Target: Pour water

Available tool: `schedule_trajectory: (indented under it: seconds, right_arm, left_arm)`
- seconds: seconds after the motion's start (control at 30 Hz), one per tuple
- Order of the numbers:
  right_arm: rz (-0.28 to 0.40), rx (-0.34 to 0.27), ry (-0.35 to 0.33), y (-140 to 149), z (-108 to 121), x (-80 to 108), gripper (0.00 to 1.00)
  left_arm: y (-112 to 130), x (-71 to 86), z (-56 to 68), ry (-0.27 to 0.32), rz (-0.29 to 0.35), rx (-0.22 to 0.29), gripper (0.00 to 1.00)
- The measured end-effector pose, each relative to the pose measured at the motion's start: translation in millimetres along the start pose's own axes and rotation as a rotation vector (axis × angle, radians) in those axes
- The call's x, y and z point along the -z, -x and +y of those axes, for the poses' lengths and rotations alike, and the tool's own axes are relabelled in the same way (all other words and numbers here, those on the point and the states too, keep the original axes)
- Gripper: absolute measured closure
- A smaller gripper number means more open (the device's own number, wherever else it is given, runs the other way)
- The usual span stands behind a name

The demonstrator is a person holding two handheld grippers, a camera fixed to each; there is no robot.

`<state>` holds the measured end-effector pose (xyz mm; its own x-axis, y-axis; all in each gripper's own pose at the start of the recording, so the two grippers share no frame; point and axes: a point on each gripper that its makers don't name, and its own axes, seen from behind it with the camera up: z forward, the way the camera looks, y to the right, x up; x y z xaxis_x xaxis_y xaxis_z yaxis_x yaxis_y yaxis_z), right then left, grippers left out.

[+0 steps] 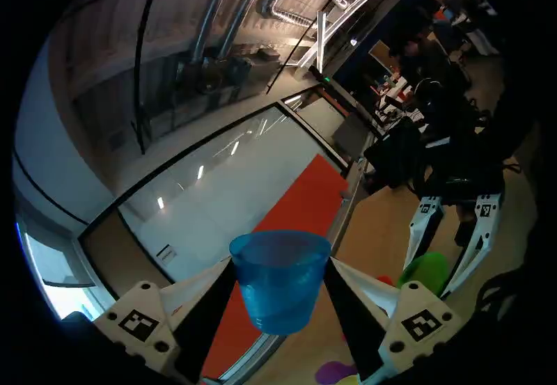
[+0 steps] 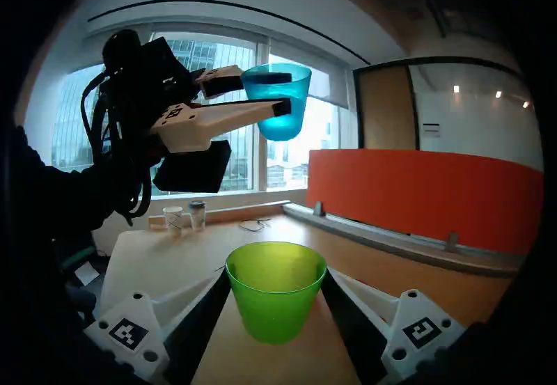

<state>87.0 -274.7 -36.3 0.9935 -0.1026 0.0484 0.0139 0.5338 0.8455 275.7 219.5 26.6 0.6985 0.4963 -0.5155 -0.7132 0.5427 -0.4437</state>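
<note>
left claw [image 1: 280, 268] closed partway, both fingers pressing a blue cup [image 1: 280, 298]; right claw [image 2: 276, 277], lower, likewise gripping a green cup [image 2: 276, 312] above a desk [image 2: 160, 260].

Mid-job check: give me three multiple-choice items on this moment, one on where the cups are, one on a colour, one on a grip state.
1. In the right gripper view, where is the blue cup relative to the green cup?
A. Higher, in front of the window
B. Lower, standing on the table
C. Nested inside it

2. What colour is the partition behind the table?
A. White
B. Orange
C. Black

3. What is the left gripper doing?
A. Open and empty
B. Lying on the table
C. Shut on the blue cup

Answers:
1. A: the blue cup is held aloft, while the green cup sits low between the fingers of the right gripper.
2. B: the panel is plainly orange.
3. C: in the left gripper view, both fingers press on the blue cup's sides.
</note>
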Motion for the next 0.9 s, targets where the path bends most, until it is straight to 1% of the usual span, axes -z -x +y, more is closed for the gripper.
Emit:
schedule_trajectory:
  seconds: [0.27,0.9]
  right_arm:
    - [-0.002,-0.005,-0.009,1,-4,-2.5,0.09]
    - [0.002,-0.016,-0.02,4,-7,-5.3,0.09]
  left_arm:
    - [-4,-2.2,-5.5,-0.007,0.005,-0.041,0.16]
    - [-15,-8.5,-10.6,-0.012,0.016,-0.143,0.16]
